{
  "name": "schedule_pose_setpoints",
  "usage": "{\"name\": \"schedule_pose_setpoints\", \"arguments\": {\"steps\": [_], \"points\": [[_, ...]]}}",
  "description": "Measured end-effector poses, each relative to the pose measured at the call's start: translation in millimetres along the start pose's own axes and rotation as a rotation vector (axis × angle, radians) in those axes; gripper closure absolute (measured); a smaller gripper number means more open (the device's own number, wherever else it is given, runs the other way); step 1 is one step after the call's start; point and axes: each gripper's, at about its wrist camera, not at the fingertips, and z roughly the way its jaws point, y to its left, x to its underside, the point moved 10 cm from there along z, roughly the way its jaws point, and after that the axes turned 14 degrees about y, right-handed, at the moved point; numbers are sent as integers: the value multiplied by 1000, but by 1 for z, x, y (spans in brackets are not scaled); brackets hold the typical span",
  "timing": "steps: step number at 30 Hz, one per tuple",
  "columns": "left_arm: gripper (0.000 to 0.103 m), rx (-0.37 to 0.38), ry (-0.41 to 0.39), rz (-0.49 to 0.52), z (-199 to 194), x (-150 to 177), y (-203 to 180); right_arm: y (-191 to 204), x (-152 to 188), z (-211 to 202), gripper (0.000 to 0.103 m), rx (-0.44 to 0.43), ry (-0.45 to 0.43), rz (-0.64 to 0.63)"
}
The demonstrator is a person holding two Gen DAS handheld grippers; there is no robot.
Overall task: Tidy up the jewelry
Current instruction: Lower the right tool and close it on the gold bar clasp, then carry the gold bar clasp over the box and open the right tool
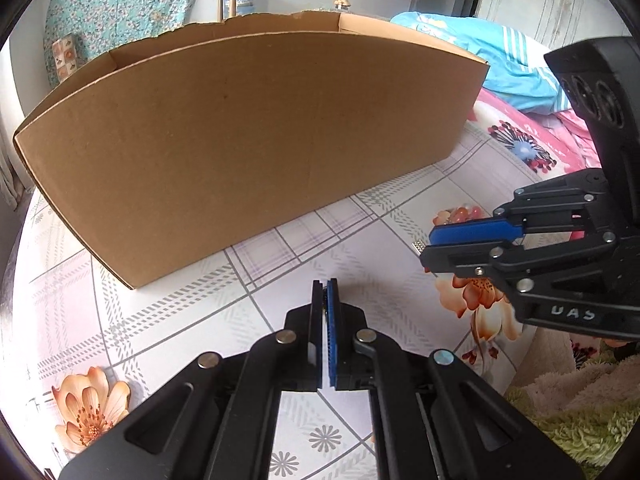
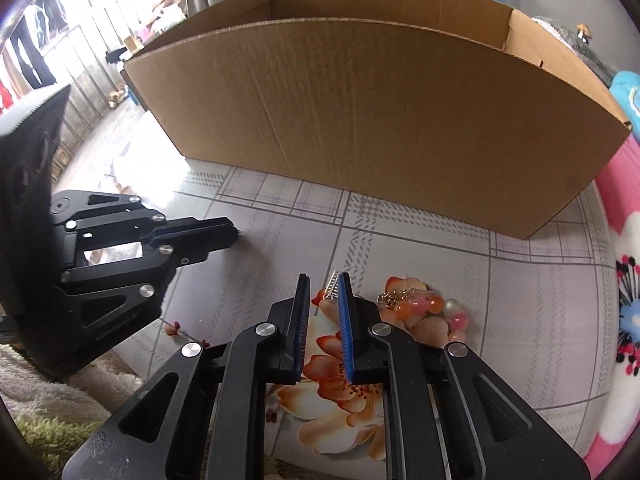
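Observation:
A bracelet (image 2: 430,307) of orange, pink and white beads with a gold chain lies on the flowered tablecloth (image 2: 440,248), just right of my right gripper (image 2: 324,283). That gripper's jaws stand a little apart, pointing down at the cloth. A small silver rhinestone piece (image 2: 332,285) lies at their tips, close to the right finger; the pads do not press on it. In the left wrist view the same piece (image 1: 419,246) pokes out past the right gripper (image 1: 429,247), with the bracelet (image 1: 464,213) behind. My left gripper (image 1: 325,292) is shut, with nothing seen between its pads.
A large open cardboard box (image 1: 248,140) (image 2: 380,120) stands on the table just beyond both grippers. A bed with a pink flowered quilt (image 1: 520,140) and a blue garment (image 1: 500,52) lies to the right. Shaggy green fabric (image 1: 580,432) sits at the table's near edge.

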Motion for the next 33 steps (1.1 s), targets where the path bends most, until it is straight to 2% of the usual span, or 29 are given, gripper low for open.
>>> {"name": "schedule_pose_setpoints", "arguments": {"steps": [5, 18, 33], "points": [[102, 19, -7, -4, -1, 0, 0, 2, -3, 10, 96, 38, 18, 20], [102, 44, -18, -10, -4, 3, 5, 20, -11, 23, 99, 98, 44, 9], [102, 63, -34, -21, -9, 3, 8, 18, -14, 14, 101, 43, 12, 49]]}}
